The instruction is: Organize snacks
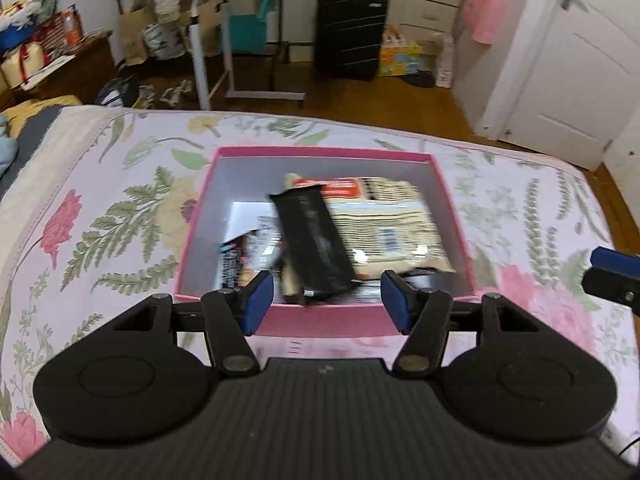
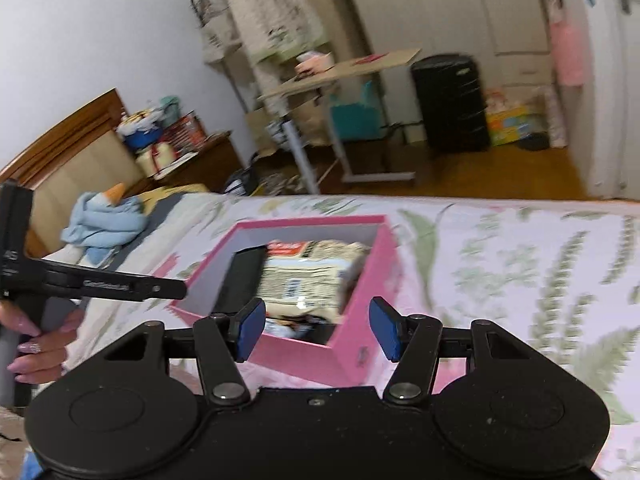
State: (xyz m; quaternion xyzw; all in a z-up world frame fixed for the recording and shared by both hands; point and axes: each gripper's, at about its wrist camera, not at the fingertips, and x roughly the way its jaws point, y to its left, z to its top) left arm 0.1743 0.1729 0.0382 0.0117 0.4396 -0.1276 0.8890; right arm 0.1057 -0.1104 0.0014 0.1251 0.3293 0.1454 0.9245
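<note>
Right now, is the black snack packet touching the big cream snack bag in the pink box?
Touching. The left wrist view shows the black packet lying across the cream bag's left edge, overlapping it inside the pink box.

No text can be read. The cream snack packet (image 1: 380, 220) inside the pink box (image 1: 320, 322) carries dark print, a red panel and a barcode-like patch, all blurred; the black packet (image 1: 316, 248) beside it likewise.

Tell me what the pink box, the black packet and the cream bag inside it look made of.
Pink box: likely rigid cardboard, matte pink outside, pale grey inside; straight thin walls, crisp corners.
Black packet: probably plastic or foil film; thin, crimped end, slight sheen, though blurred.
Cream bag: glossy plastic film; printed, wrinkled, with bright highlights.
</note>
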